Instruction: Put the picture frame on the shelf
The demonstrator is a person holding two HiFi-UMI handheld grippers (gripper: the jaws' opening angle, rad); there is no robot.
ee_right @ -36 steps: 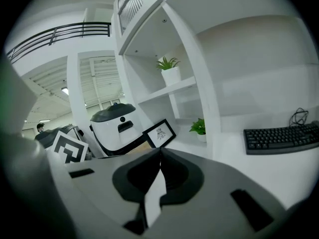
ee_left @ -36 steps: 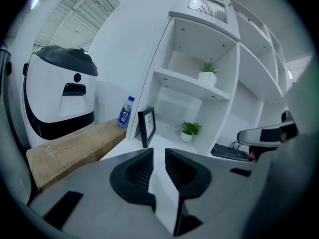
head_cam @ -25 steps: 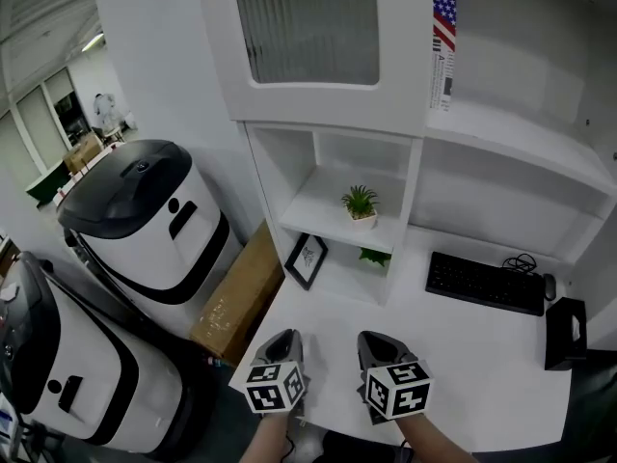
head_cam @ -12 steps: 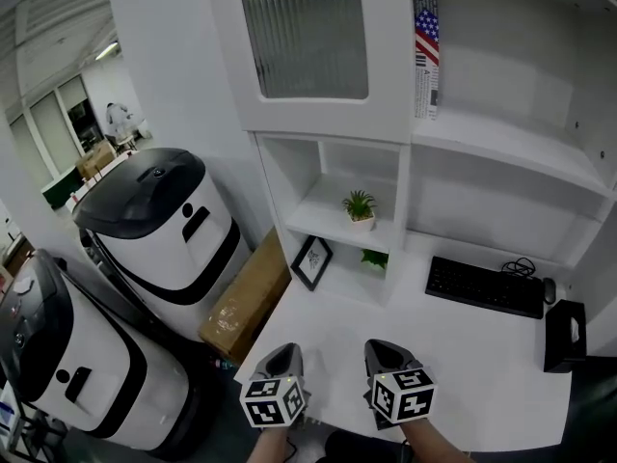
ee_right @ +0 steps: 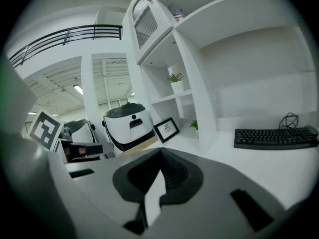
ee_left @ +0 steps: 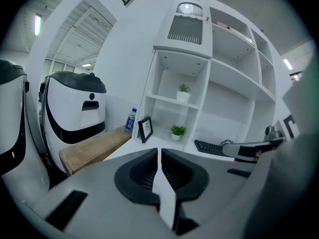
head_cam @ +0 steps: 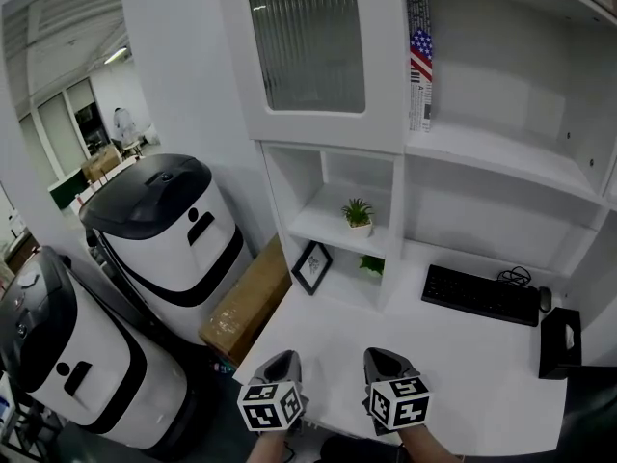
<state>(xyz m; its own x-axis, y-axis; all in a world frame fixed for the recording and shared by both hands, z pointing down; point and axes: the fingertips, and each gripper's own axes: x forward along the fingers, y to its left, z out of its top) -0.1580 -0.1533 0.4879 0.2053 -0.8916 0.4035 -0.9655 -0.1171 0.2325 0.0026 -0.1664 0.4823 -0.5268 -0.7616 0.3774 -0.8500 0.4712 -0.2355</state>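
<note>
we hold both grippers low at the bottom centre of the head view, over the near edge of the white bench [head_cam: 453,355]. the left gripper [head_cam: 281,363] has its jaws pressed together with nothing between them, and so does the right gripper [head_cam: 384,360]. the picture frame [head_cam: 310,267] stands mid-frame at the bench's left edge, near a small plant [head_cam: 371,264]. another plant [head_cam: 358,210] sits on the shelf [head_cam: 328,228] above.
</note>
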